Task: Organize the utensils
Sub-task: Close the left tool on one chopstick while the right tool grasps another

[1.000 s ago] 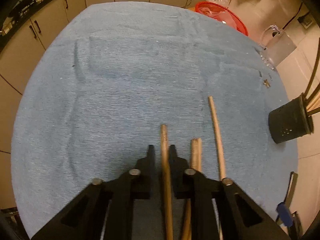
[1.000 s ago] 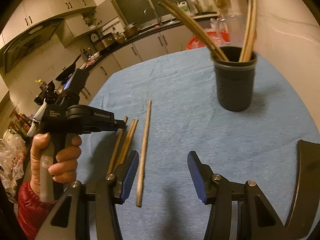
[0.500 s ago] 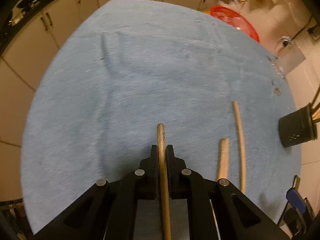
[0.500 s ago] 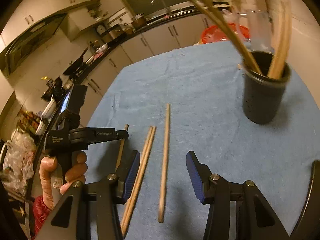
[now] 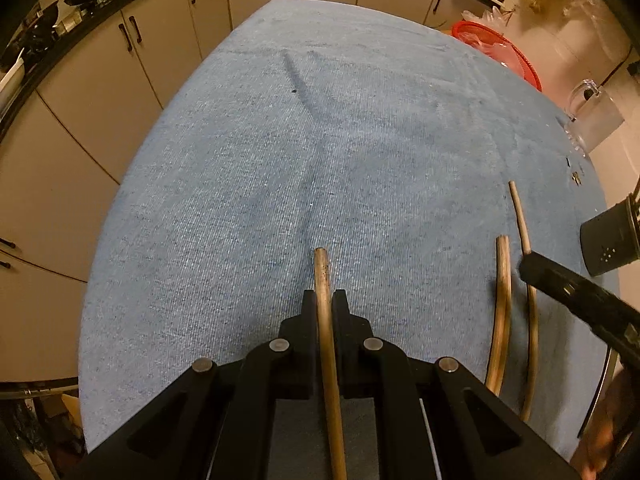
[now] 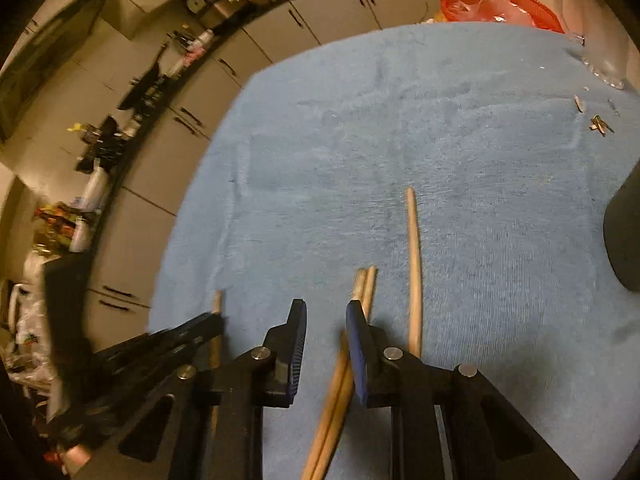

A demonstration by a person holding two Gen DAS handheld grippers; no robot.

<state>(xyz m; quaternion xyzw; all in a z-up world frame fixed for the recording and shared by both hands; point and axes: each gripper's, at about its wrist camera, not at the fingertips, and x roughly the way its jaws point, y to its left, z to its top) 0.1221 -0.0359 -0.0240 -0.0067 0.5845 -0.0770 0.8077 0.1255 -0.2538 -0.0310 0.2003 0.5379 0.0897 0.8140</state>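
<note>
Chopstick (image 5: 325, 312) pinched between the black fingers of the left gripper (image 5: 324, 300), its tip projecting just past them above the blue cloth (image 5: 320, 140). The right gripper (image 6: 326, 312) stands spread, blue pads apart; a pair of chopsticks (image 6: 340, 392) lies on the cloth partly in the gap, touching the inner face of the right-hand pad. Just beyond that pad lies a single chopstick (image 6: 414, 264), roughly parallel to the pair. At the right edge stands a black holder (image 5: 608, 240), well apart from the held chopstick. At the far edge of the cloth are a red basket (image 6: 500, 4) and a clear jug (image 5: 592, 116); cabinets (image 5: 160, 40) stand behind.
</note>
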